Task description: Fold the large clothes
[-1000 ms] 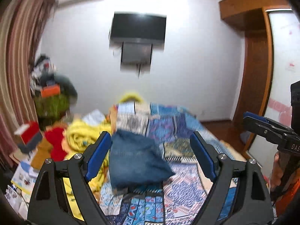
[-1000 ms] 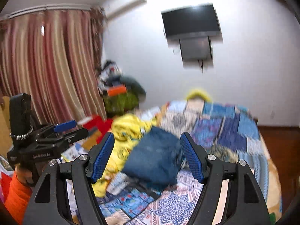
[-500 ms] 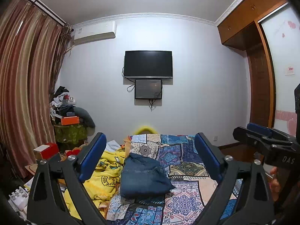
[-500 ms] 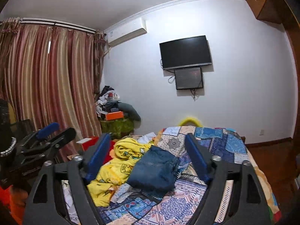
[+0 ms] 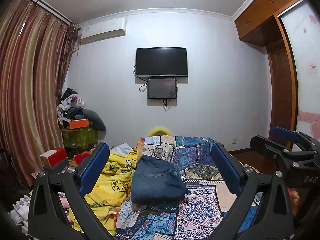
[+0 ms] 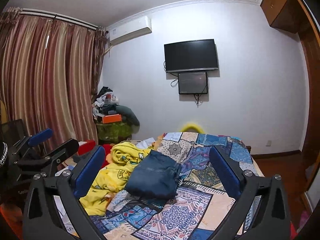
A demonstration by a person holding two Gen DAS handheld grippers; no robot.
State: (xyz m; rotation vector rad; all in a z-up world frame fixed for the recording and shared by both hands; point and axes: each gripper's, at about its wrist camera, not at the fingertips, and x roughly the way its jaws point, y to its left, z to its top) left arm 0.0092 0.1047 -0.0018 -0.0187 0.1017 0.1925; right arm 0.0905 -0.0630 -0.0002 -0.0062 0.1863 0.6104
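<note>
Bedroom, white end wall, bed spread with a patchwork bedcover (image 5: 200, 206) in blues and creams. Folded blue jeans (image 5: 157, 180) lay in a squarish bundle on the bedcover near mid-bed, touching neither tool. Just beside them on the curtain side sat a crumpled yellow blanket (image 5: 112, 182) with cartoon prints. Left gripper (image 5: 160, 172) was level before the bed, its blue-padded jaws spread wide and opening, nothing between them; the jeans lay well beyond the tips. Right gripper (image 6: 158, 172) likewise: jaws wide and opening, empty, jeans framed beyond. Each tool showed at the edge of the other's view. Farther out: a wall-mounted television (image 5: 161, 61) with a smaller screen (image 5: 162, 88) under it, an air conditioner (image 5: 103, 31), striped curtains (image 5: 30, 92), a heap of clothes with an orange box (image 5: 78, 123) in the corner, wooden wardrobe (image 5: 280, 64).
</note>
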